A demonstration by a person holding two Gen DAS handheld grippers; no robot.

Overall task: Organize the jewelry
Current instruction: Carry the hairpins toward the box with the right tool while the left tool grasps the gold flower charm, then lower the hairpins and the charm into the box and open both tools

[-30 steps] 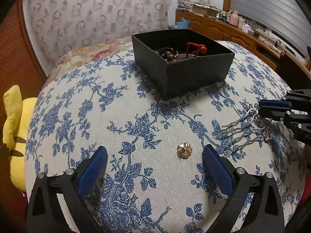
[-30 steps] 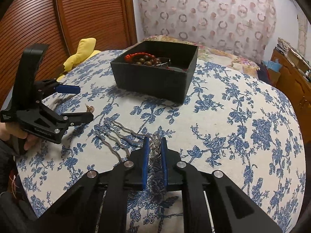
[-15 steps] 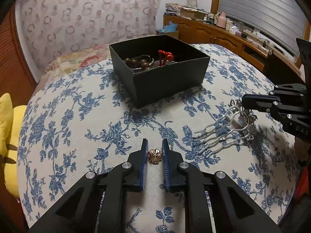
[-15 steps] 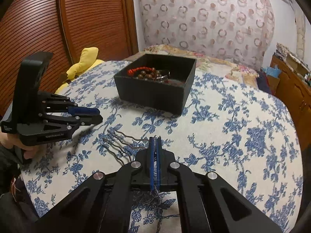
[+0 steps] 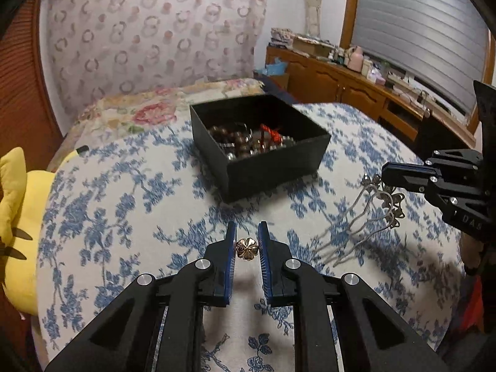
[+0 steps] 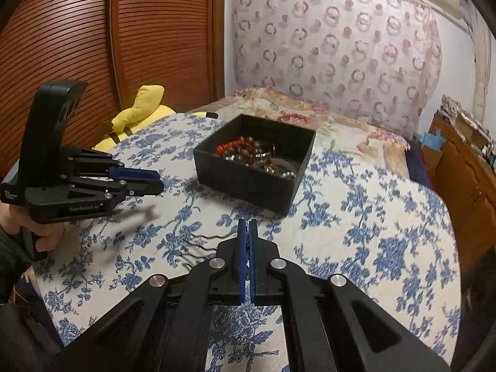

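Black tool [image 5: 247, 235], blue pads [image 5: 264, 248] (silver screws)

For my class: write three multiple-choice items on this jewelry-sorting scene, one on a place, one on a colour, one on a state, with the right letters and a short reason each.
1. Where is the black box? A on the floral bedspread; B on the wooden cabinet; C on the floor.
2. What colour is the plush toy at the bed's edge? A red; B yellow; C green.
3. What is the left gripper doing? A standing wide open; B gripping the gold flower ornament; C gripping a bead bracelet.

Answers: 1 A, blue-flowered fabric surrounds it. 2 B, clearly yellow. 3 B, the ornament sits between its blue pads.
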